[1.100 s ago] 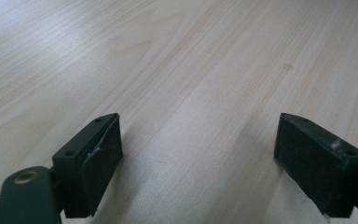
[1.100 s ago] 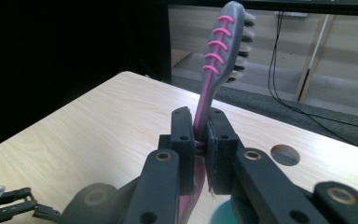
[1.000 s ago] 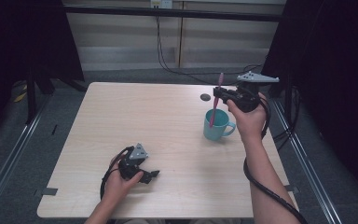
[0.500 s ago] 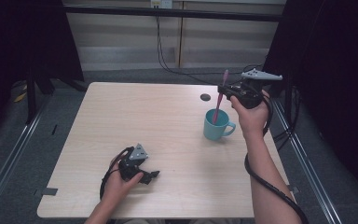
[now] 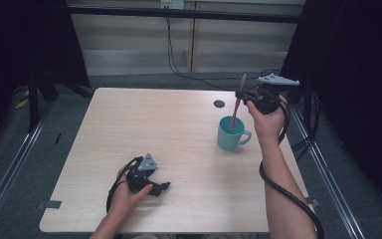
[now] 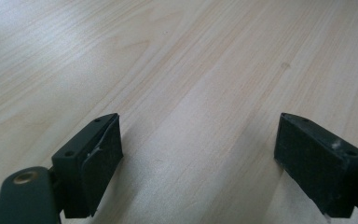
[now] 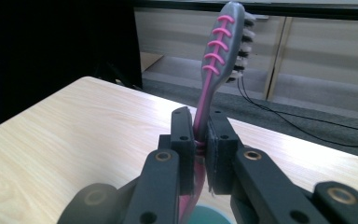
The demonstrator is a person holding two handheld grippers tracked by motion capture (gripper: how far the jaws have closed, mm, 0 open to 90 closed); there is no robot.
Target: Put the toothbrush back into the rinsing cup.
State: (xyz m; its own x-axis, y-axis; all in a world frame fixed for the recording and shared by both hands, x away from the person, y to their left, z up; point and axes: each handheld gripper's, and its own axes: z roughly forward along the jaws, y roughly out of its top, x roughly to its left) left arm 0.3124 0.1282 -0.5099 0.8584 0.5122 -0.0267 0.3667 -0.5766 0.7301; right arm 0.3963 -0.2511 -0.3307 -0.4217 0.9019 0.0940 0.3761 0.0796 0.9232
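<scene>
A: Near edge first. Left claw rests on the tabletop at about 7 o'clock, jaws apart with bare wood between them. Leave it parked.

B: Agreed, it isn't needed. Next out?

A: The teal mug stands at about 3 o'clock, handle turned toward the right forearm. Above it the right claw is clamped on a pink-and-grey toothbrush, gripped on the handle below the bristle head.

B: Orientation?

A: Nearly upright, bristle end up, leaning slightly. In the high view the lower end of the handle sits inside the mug's rim. In the right gripper view the toothbrush rises straight out of the closed jaws, with a sliver of teal below.

B: So the step in hand looks like standing the brush in the mug.

A: My reading too. Lower straight down, keeping the handle off the rim; a sideways nudge could tip or slide the mug. Release only once the handle's end feels bottomed, then let the brush lean on the wall.

B: Farthest out?

A: A small dark spot on the tabletop at 1 o'clock, out of the way.
</scene>
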